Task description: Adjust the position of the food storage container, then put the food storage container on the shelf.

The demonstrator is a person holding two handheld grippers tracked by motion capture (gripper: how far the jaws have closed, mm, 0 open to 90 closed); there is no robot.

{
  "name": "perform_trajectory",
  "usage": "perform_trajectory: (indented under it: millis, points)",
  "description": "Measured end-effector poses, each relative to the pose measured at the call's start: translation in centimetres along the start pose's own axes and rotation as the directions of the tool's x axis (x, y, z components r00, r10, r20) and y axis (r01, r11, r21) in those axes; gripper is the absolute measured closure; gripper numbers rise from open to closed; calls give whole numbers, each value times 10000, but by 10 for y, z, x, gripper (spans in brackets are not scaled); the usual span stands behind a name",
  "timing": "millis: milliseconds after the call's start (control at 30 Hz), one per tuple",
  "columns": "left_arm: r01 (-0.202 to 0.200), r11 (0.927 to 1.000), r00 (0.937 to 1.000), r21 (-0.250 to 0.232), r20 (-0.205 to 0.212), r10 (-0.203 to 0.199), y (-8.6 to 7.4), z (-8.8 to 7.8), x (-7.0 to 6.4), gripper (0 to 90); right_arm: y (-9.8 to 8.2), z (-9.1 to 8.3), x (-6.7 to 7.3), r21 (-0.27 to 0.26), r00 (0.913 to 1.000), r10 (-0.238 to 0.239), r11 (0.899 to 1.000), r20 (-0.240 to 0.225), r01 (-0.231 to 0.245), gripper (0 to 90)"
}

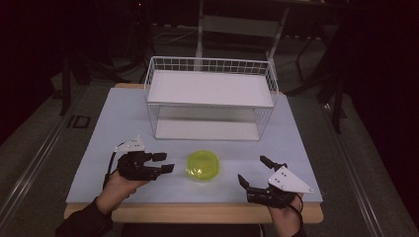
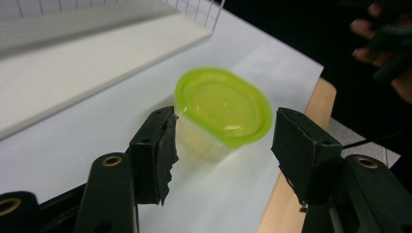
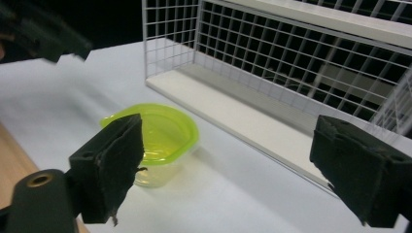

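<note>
A lime-green tub (image 1: 203,166) with a snap-on lid sits upright on the white bench (image 1: 108,128), low in the centre of the high view, just in front of a white wire rack (image 1: 210,98) with two shelves. Both shelves of the rack are bare.

The left tongs (image 1: 165,163), at the lower left of the frame, point toward the tub from just beside it. In the left gripper view their two black jaws stand about half open on either side of the tub, which lies beyond them; neither pad presses on it, and the tongs hold nothing. The right tongs (image 1: 251,171), at the lower right, are spread wide and empty, a little way off from the tub on its other side.

Judging by this, the tub rests on the bench with no grip on it. If the work is to put it on the rack, the grasp, the lift and the placing are all left to do.
</note>
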State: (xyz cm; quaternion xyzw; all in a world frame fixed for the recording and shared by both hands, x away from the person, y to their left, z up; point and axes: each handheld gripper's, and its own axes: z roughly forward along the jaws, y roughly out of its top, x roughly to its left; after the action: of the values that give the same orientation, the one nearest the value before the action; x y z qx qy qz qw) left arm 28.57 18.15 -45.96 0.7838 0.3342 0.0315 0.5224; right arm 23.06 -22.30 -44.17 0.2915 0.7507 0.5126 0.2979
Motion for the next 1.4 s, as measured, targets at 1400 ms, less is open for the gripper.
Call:
perform_trajectory:
  millis: [1400]
  points:
    - [2139, 9623, 9767, 1677, -539, -2077, -10, 82, 12, 469, -11, 119, 4, 3474, 9851, 1186, 9352, -1248, -686, 331]
